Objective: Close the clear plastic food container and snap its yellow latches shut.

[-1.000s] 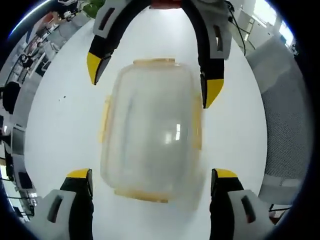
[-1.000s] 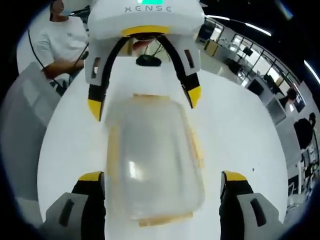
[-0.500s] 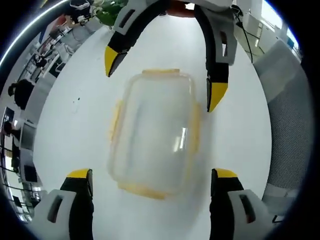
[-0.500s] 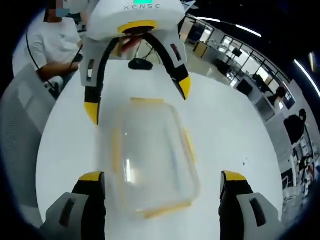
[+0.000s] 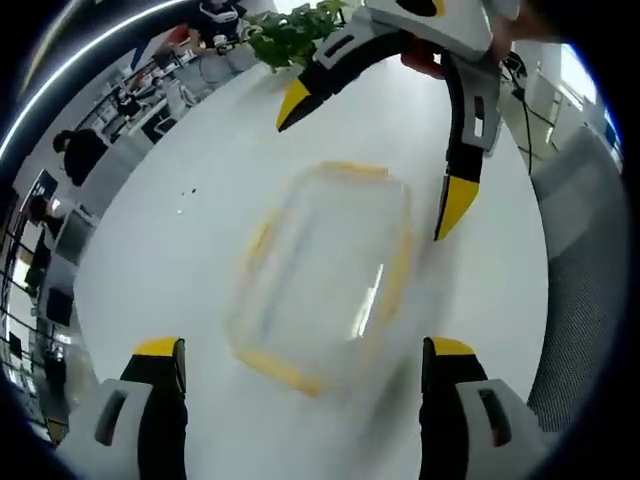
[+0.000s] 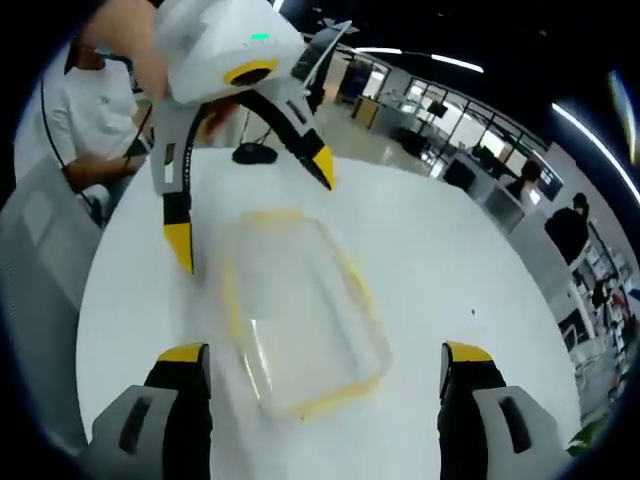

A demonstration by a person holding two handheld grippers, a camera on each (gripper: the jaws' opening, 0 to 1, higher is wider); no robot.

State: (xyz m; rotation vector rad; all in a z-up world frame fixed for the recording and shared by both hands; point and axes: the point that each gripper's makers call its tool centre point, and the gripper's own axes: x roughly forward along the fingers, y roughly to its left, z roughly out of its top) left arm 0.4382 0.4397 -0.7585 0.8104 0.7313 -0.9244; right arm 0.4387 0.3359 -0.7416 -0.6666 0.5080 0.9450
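Note:
The clear plastic food container (image 5: 325, 270) with yellow latches along its rim lies on the white round table (image 5: 190, 230), its lid on top. Motion blur hides whether the latches are snapped down. My left gripper (image 5: 305, 350) is open, its yellow-tipped jaws wide apart on the near side of the container, not touching it. My right gripper (image 5: 372, 155) hangs open over the far side. In the right gripper view the container (image 6: 300, 325) lies ahead of my open right gripper (image 6: 324, 352), and the left gripper (image 6: 250, 205) is open beyond it.
A grey mesh chair (image 5: 585, 250) stands at the table's edge. A green plant (image 5: 290, 35) sits at the far rim. A person in a white shirt (image 6: 95, 95) sits beyond the table near a small black object (image 6: 255, 153). Office desks fill the background.
Both grippers have lifted and drawn back from the container, so it looks smaller and turned in both views. The jaws stayed open.

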